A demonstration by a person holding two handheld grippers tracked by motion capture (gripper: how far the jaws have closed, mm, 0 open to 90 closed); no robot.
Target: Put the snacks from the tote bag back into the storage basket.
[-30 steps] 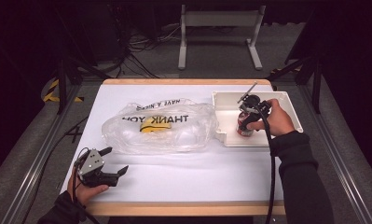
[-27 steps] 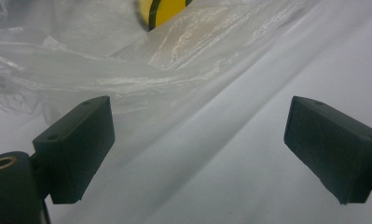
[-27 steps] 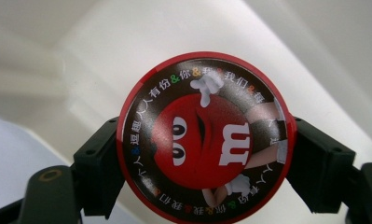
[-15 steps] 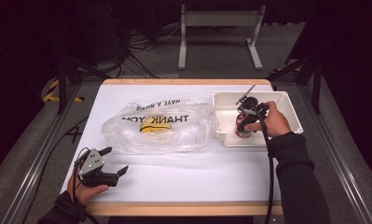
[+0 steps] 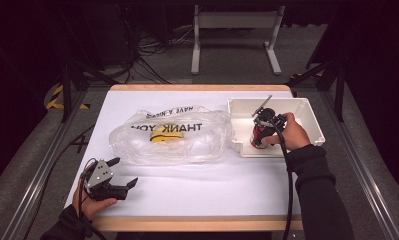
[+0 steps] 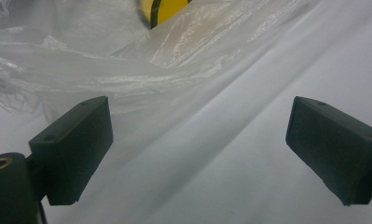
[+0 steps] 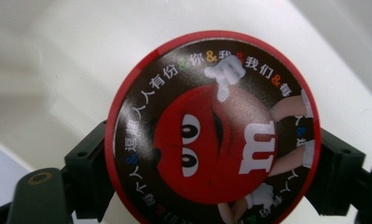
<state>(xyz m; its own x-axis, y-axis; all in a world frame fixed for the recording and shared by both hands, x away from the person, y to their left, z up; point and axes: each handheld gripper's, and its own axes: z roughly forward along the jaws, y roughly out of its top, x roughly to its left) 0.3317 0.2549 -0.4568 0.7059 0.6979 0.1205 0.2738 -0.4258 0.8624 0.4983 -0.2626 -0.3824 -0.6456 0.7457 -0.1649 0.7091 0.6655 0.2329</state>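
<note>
There's the candy tin [image 7: 212, 123], a round red-rimmed container with a dark lid showing a red cartoon face, a white "m" and a ring of small printed characters, and it sits squarely between the jaws of the right hand-held gripper [image 5: 261, 131], which are clamped on its sides. From above, the tin [image 5: 257, 137] is inside the white tray [image 5: 307, 111], toward the tray's seven o'clock corner, with the person's right hand [image 5: 288, 134] wrapped around the tool. I'd judge it a stiff, smooth-walled thing, likely light, so it won't crush, but that glossy curved wall could slip or twist; taking it across the widest part, as now, looks the safest hold. Whether it rests on the tray floor or hangs just clear of it, I can't tell. Moving outward, at nine o'clock from the tray lies a clear plastic bag [image 5: 173, 137] printed with "THANK YOU" and a yellow mark, crumpled flat on the white table [image 5: 227, 190], its edge just beside the tray wall. Down at seven o'clock on the table, well apart from the tin, the left hand-held gripper [image 5: 121, 172] rests with its jaws spread wide on nothing, the bag's wrinkled film [image 6: 127, 60] just ahead of it.
</note>
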